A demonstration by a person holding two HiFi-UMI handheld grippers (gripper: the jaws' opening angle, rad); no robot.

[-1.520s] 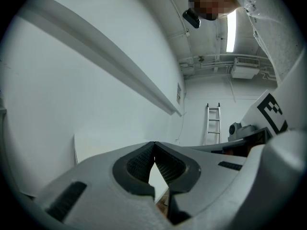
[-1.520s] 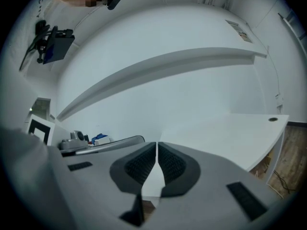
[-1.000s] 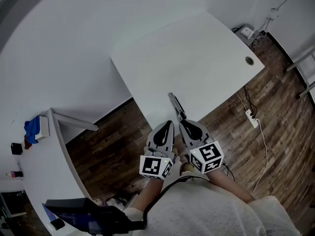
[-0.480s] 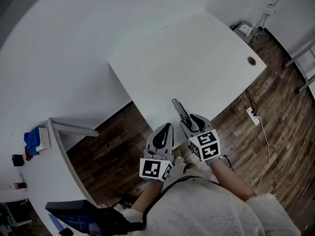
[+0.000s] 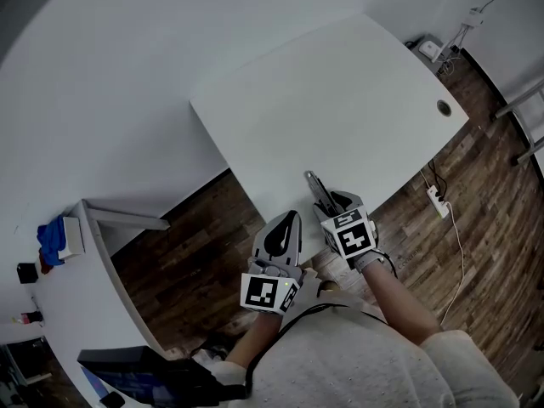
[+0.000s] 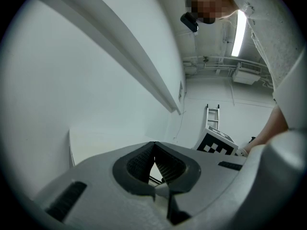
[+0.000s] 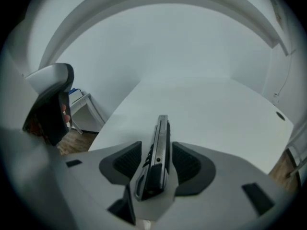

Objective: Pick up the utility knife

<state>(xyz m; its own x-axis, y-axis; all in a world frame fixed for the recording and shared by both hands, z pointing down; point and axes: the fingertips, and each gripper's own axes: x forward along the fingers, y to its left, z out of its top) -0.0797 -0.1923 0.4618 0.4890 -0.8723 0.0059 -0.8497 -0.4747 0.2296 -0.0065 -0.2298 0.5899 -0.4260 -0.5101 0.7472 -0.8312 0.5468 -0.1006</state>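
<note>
The utility knife, slim, dark and metal, lies on the white table near its front edge, pointing away from me. My right gripper is tilted down over the knife's near end. Its jaws have just been opening. The knife sits between them with a gap at each pad. My left gripper is held level at the table's front edge, left of the right one. It is shut, with nothing in it.
A round cable hole marks the table's right corner. A power strip and cable lie on the wooden floor at the right. A second white desk with a blue item stands at the left.
My right gripper has come down and forward over the knife's near end, and its jaws have spread. The left gripper has shifted only slightly. The knife has not moved on the table.
</note>
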